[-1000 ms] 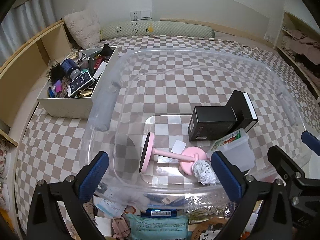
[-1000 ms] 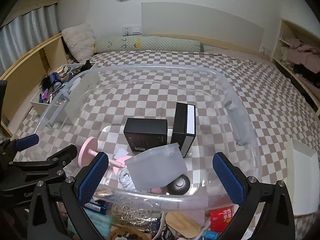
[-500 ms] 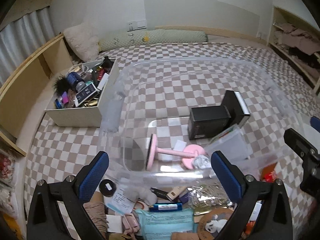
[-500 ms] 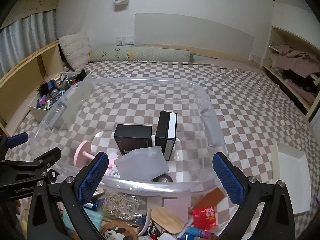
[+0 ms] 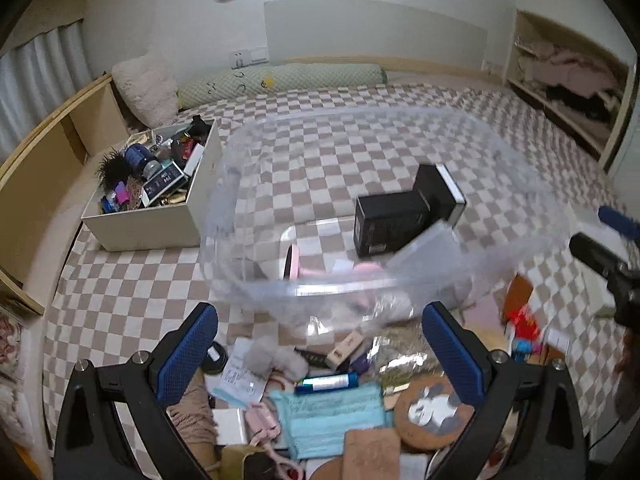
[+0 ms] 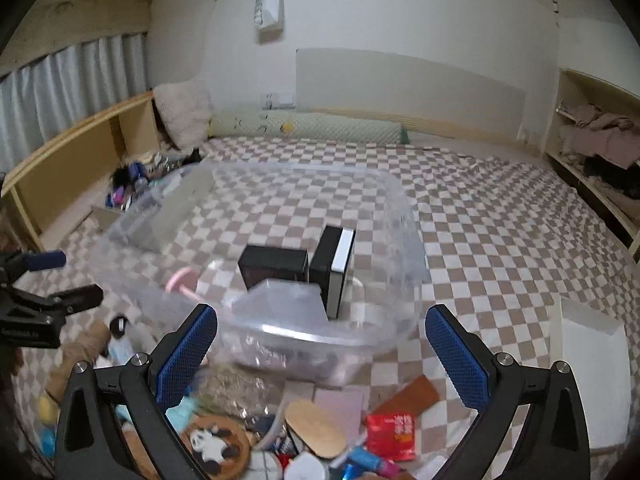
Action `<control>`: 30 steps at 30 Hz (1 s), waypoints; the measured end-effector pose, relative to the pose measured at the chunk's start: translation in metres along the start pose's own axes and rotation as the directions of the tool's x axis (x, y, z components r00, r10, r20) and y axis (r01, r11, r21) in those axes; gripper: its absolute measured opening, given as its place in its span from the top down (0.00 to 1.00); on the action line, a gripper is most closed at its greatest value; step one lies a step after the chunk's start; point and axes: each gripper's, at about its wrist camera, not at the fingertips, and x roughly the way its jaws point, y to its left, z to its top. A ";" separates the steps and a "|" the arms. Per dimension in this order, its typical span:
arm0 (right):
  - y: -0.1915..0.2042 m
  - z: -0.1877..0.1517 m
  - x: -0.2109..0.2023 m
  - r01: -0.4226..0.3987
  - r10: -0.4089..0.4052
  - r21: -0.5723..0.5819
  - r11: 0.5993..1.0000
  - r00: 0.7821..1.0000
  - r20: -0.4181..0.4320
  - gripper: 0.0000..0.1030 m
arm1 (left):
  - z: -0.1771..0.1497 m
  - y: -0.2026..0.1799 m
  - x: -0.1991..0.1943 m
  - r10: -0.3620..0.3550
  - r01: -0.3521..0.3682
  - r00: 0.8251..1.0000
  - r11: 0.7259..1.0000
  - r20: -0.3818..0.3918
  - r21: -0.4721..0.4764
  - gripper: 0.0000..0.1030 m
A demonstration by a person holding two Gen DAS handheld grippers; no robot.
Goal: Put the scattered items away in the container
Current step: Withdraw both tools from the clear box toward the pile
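The checkered bed point(image 6: 500, 216) carries a clear plastic bin point(image 6: 404, 216) holding two black boxes point(image 5: 390, 220) – scattered clutter point(image 5: 328, 404) lies just before it. Left claw point(image 5: 318, 354) and right claw point(image 6: 320, 354) hover spread, empty.

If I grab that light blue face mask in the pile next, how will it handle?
The face mask looks thin and pleated, so it is probably floppy and very light. It lies flat among clutter, so a pinch may snag neighbours such as the blue tube lying at its edge.
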 end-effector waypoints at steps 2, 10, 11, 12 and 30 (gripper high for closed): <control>-0.003 -0.006 -0.003 -0.011 0.011 0.012 1.000 1.000 -0.001 0.00 | -0.008 0.000 0.001 -0.005 0.005 1.000 1.000 -0.016 0.015 0.00; -0.001 -0.023 -0.026 -0.069 0.070 -0.012 0.998 0.997 0.040 0.00 | -0.040 -0.001 0.006 -0.022 0.028 0.996 0.997 -0.082 0.075 0.00; -0.001 -0.026 -0.027 -0.084 0.084 -0.008 0.996 0.996 0.034 0.00 | -0.044 -0.001 0.006 -0.024 0.031 0.996 0.996 -0.090 0.083 0.00; 0.000 -0.028 -0.026 -0.093 0.093 0.000 0.996 0.995 0.025 0.00 | -0.049 -0.002 0.007 -0.025 0.035 0.995 0.995 -0.097 0.096 0.00; 0.058 -0.095 0.010 -0.220 0.193 -0.160 0.962 0.966 -0.170 0.00 | -0.130 -0.059 0.039 -0.077 0.154 0.966 0.938 -0.248 0.312 0.00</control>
